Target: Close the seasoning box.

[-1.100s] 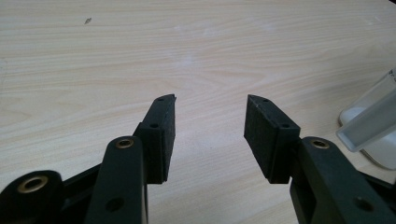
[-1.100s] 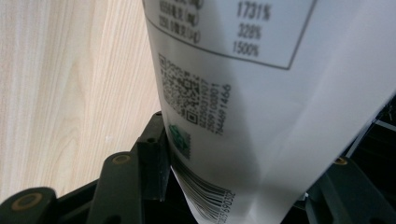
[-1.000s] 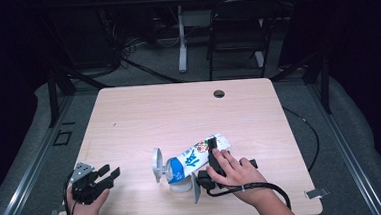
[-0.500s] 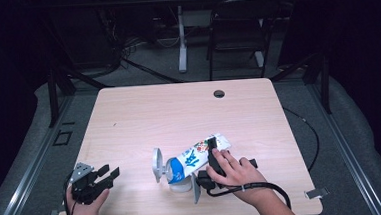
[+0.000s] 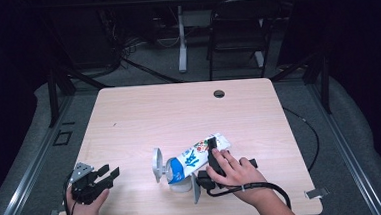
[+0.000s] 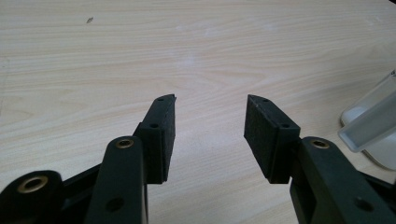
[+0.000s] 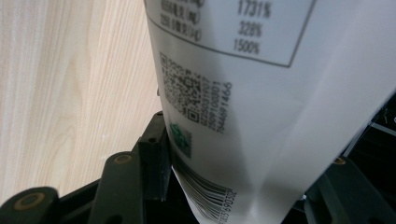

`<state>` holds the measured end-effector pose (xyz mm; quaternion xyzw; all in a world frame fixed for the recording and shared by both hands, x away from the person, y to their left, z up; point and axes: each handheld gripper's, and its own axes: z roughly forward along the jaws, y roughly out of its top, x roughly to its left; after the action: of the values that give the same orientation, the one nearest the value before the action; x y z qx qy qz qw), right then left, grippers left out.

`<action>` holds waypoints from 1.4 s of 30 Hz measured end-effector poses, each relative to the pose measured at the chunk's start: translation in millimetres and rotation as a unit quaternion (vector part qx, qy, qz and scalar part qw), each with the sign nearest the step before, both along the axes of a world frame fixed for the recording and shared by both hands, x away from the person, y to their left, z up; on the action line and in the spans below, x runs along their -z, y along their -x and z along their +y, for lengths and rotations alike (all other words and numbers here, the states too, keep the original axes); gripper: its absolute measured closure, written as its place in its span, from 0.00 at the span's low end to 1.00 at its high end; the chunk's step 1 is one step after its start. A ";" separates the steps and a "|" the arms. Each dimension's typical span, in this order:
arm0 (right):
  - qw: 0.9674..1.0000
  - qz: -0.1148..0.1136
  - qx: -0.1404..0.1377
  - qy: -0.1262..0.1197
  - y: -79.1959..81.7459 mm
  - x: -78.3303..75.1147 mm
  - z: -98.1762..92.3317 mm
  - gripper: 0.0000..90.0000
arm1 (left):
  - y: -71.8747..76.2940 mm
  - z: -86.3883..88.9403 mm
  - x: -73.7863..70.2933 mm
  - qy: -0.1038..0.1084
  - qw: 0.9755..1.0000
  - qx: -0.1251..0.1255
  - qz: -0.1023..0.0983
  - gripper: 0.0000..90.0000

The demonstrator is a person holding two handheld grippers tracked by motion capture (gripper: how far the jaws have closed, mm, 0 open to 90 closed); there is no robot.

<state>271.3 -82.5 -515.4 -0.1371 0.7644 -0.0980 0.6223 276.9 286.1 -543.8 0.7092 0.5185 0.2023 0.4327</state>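
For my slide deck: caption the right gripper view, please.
Right hand-held gripper clamps a white printed pouch, QR code and barcode facing the camera, above the wooden table.

Black gripper point(image 6: 210, 135), brass-ringed screw holes

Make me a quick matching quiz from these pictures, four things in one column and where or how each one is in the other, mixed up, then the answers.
1. left gripper
2. right gripper
3. pouch
4. round hole

A. far edge of the table
B. shut on the printed pack
C. open, holding nothing
D. tilted, its lower end on a white container

Pairs: 1-C, 2-B, 3-D, 4-A
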 end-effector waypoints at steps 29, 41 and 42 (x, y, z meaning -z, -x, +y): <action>1.000 -0.002 0.000 0.004 0.4 0.4 0.1 0.54 | -0.1 0.4 0.2 -0.001 1.000 -0.001 0.001 0.60; 1.000 -0.006 -0.003 0.009 0.5 0.2 0.3 0.55 | -0.3 0.5 0.5 -0.001 1.000 -0.001 0.001 0.60; 1.000 -0.007 -0.003 0.009 0.6 0.2 0.3 0.55 | -0.3 0.5 0.4 -0.001 1.000 -0.001 0.001 0.60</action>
<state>270.8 -82.2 -515.7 -0.1440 0.7589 -0.1037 0.6265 277.2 286.6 -544.2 0.7093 0.5195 0.2025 0.4313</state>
